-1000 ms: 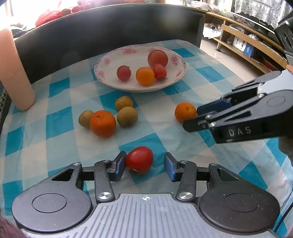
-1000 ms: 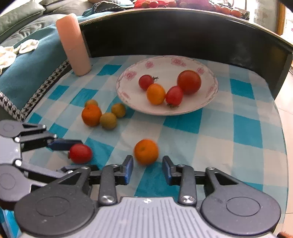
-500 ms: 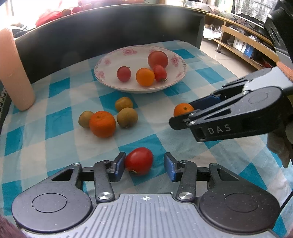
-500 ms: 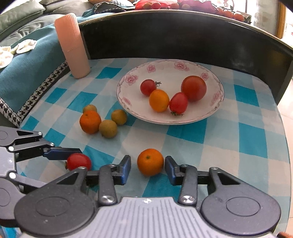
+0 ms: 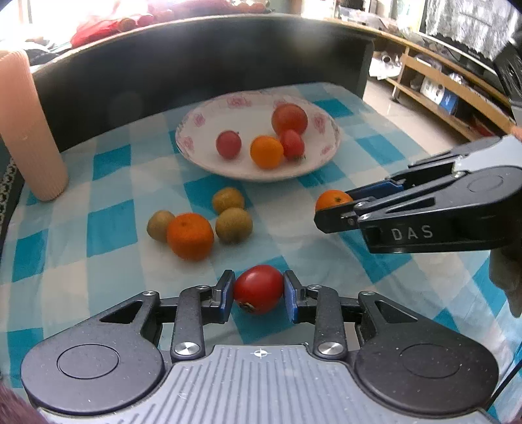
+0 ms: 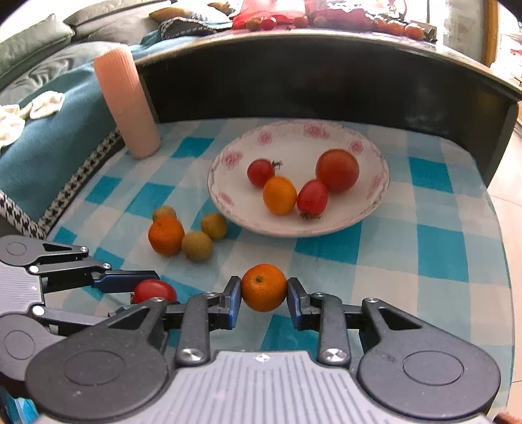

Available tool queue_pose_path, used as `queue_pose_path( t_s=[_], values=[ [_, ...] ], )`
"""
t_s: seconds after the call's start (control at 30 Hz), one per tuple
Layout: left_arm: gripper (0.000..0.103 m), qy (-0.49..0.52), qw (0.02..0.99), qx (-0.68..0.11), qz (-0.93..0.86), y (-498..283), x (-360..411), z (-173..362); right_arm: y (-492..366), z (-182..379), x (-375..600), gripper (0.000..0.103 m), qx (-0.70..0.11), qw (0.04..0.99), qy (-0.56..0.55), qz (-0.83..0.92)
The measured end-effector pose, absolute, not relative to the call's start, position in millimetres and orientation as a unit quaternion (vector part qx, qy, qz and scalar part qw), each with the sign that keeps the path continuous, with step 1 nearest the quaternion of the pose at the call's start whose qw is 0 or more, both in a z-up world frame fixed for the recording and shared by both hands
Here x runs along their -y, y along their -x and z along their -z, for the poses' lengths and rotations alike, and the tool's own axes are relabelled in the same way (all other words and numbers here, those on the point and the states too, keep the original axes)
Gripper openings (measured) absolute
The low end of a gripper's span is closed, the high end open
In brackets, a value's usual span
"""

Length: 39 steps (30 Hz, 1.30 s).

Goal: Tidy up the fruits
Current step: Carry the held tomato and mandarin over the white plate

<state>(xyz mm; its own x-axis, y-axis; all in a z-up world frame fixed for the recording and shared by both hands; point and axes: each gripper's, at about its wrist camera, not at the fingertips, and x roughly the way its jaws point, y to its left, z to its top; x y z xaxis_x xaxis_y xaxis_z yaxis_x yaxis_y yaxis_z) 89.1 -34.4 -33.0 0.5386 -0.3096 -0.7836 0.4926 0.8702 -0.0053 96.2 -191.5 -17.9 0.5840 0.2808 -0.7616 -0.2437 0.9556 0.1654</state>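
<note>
Four fruits sit in the plate (image 6: 378, 189). My left gripper (image 5: 258, 296) has clamped the tomato (image 5: 258, 288), right gripper (image 6: 263, 295) has clamped an orange (image 6: 263, 287), both at cloth level. Left out: another orange (image 6: 165, 235) and three small green fruits (image 6: 196, 245).

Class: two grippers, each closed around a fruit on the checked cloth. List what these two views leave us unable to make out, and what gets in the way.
- Left wrist view: the orange is half hidden by the right gripper.
- Right wrist view: the tomato is partly covered by the left gripper.
- Both views: whether either fruit is lifted off the cloth.
- Items on the far ledge: blurred by glare.
</note>
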Motion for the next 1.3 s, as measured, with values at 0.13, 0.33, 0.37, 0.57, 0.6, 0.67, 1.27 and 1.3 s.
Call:
queue_pose_path(
  t_s=[0.13,0.33,0.37,0.57,0.6,0.67,1.27,1.3],
  values=[
    [0.039,-0.094,0.879,-0.411,0.224,-97.3,33.4,22.4,-99.2,6.8,193.0,0.046,-0.418,0.897,-0.029,-0.144],
    [0.04,-0.072,0.892,-0.393,0.212,-110.1,30.8,8.2,-103.1,-3.9,195.9,0.046,-0.403,0.904,-0.039,-0.138],
    [0.04,-0.072,0.893,-0.391,0.211,-111.4,31.2,6.7,-103.4,-5.4,196.5,0.046,-0.401,0.905,-0.041,-0.137],
    [0.04,-0.072,0.896,-0.382,0.214,-114.3,35.7,1.3,-102.8,-12.1,195.2,0.046,-0.39,0.909,-0.042,-0.139],
    [0.04,-0.072,0.896,-0.382,0.214,-114.8,36.4,1.0,-102.7,-12.6,195.0,0.046,-0.389,0.909,-0.042,-0.139],
    [0.04,-0.073,0.897,-0.38,0.214,-115.8,37.6,0.3,-102.6,-13.3,194.9,0.046,-0.388,0.91,-0.042,-0.139],
    [0.04,-0.076,0.904,-0.365,0.211,-127.4,46.3,-9.1,-106.5,-20.7,201.1,0.046,-0.375,0.917,-0.052,-0.125],
    [0.039,-0.077,0.904,-0.364,0.21,-128.1,46.9,-9.7,-106.8,-21.1,201.7,0.046,-0.375,0.917,-0.053,-0.124]
  ],
)
